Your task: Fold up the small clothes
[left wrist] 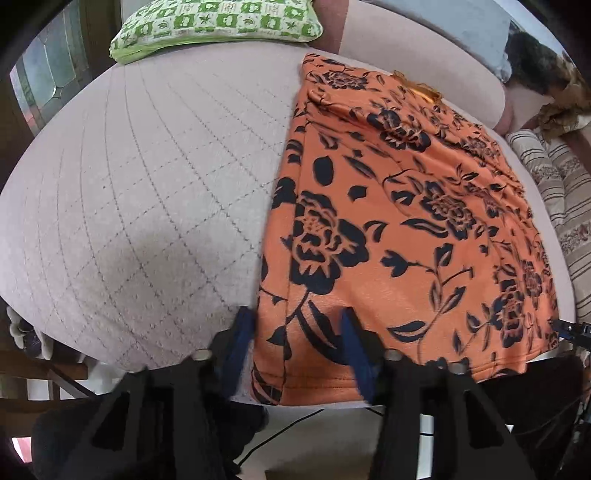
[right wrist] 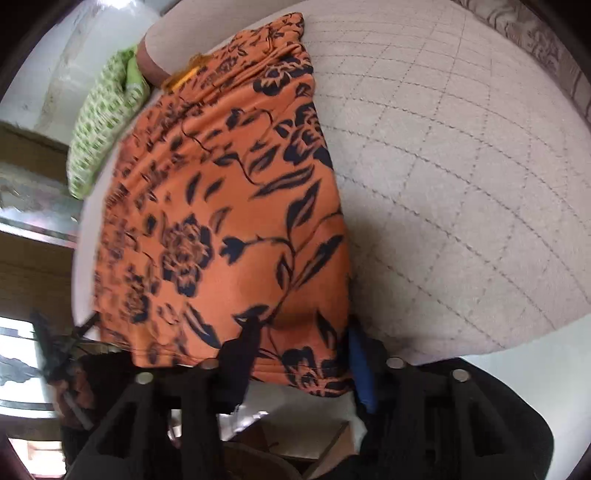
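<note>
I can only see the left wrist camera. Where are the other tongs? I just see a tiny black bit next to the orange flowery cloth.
Observer: The right tongs straddle the near right corner of the orange cloth. One finger is over the cloth and the blue-padded one is just off its right edge.
Operator: Are they pinching it yet?
Observer: No. The fingers stand apart and the hem lies loose between them.
Operator: Is that side of the cloth flat?
Observer: Mostly, but the far right corner is bunched up on the quilted cover.
</note>
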### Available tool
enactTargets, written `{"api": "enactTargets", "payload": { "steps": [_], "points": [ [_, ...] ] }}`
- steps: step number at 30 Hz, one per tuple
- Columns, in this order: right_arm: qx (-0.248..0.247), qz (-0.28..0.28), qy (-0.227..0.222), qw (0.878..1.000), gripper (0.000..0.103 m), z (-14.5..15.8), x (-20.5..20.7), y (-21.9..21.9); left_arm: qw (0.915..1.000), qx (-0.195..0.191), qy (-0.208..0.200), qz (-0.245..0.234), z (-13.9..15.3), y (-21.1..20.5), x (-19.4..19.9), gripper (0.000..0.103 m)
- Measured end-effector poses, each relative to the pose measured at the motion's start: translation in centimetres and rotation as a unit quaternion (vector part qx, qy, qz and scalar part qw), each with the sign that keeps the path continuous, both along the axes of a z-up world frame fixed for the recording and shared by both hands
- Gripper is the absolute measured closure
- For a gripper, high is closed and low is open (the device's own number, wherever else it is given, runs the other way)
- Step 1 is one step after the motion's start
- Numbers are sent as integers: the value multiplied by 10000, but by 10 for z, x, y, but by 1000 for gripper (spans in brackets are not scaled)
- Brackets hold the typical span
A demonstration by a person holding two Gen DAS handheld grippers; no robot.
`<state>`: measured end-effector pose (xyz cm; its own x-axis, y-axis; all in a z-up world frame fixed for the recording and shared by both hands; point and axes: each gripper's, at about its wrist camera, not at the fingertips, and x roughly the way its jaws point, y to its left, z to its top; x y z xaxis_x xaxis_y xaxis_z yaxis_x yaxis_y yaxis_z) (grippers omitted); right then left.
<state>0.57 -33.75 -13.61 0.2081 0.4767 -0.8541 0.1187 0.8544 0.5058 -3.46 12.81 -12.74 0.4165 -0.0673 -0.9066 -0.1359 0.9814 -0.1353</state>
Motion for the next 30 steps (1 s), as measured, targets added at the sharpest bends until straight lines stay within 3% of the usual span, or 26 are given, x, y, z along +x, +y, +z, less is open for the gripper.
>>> {"api": "enactTargets", "payload": {
  "steps": [3, 5, 8, 9, 10, 13, 14, 18, 20, 22, 25, 28, 30],
  "points": [
    [36, -233, 53, 9997, 54, -6, -2, -5, 9999, -70, 51, 107, 2, 2, 0, 70],
    [219, -280, 12, 9994, 34, -7, -3, -4, 9999, 9, 77, 86, 2, 4, 0, 78],
    [123, -119, -139, 9998, 28, -6, -4, 5, 9998, 134, 155, 6, 2, 0, -2, 95],
    [43, -71, -176, 9998, 28, -5, -4, 9, 9997, 186, 173, 9, 3, -3, -1, 96],
    [12, -77, -184, 9998, 32, -5, -4, 10, 9996, 213, 182, 24, 3, -4, 0, 96],
    [-90, -138, -151, 9998, 96, -4, -5, 1, 9999, 25, 125, 96, 10, -2, -1, 97],
    [161, -210, -112, 9996, 96, -4, -7, -5, 9999, -23, 53, 121, 15, 0, -3, 97],
    [278, -341, -524, 9977, 96, 29, -24, -13, 9990, -201, -281, 277, 44, 5, -20, 97],
    [276, -432, -659, 9965, 95, 41, -31, -17, 9987, -294, -203, 376, 39, 5, -23, 97],
    [283, -494, -550, 9969, 91, 34, -27, -18, 9989, -265, 8, 390, 24, 4, -19, 97],
    [519, -591, -322, 9964, 90, 21, -20, -14, 9975, -257, 289, 591, 3, 12, -12, 96],
    [511, -611, -270, 9965, 88, 18, -17, -6, 9963, -345, 275, 736, -1, 20, -14, 84],
    [485, -657, -181, 9965, 82, 11, -15, -4, 9966, -350, 340, 658, -2, 20, -14, 57]
  ]
}}
